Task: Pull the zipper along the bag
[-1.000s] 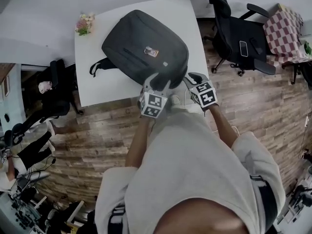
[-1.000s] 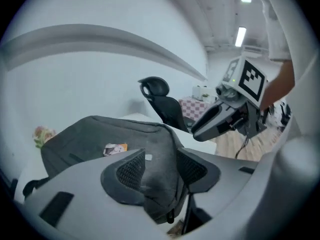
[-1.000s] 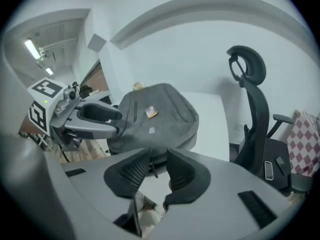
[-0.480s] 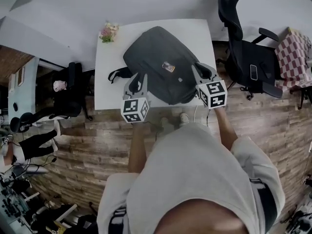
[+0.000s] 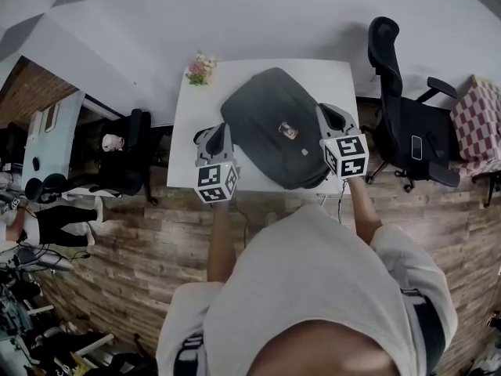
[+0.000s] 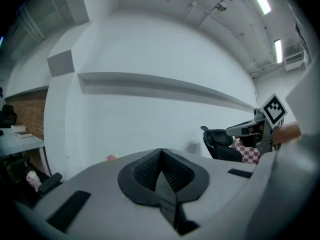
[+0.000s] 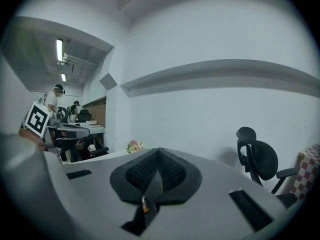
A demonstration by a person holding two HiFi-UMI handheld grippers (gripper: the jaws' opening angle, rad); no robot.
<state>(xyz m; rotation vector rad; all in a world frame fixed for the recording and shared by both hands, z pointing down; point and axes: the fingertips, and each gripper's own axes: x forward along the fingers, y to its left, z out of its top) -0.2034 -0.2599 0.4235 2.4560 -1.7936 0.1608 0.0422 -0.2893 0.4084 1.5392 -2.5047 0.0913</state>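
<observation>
Just right of left claw: bag.

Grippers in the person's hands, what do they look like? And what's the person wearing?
The left gripper and right gripper are light grey, each with a white cube covered in black square markers. Their pads are black and bumpy. The person wears a pale top.

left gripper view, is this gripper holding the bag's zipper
No, the left gripper is shut with nothing in it and faces a white wall.
</observation>
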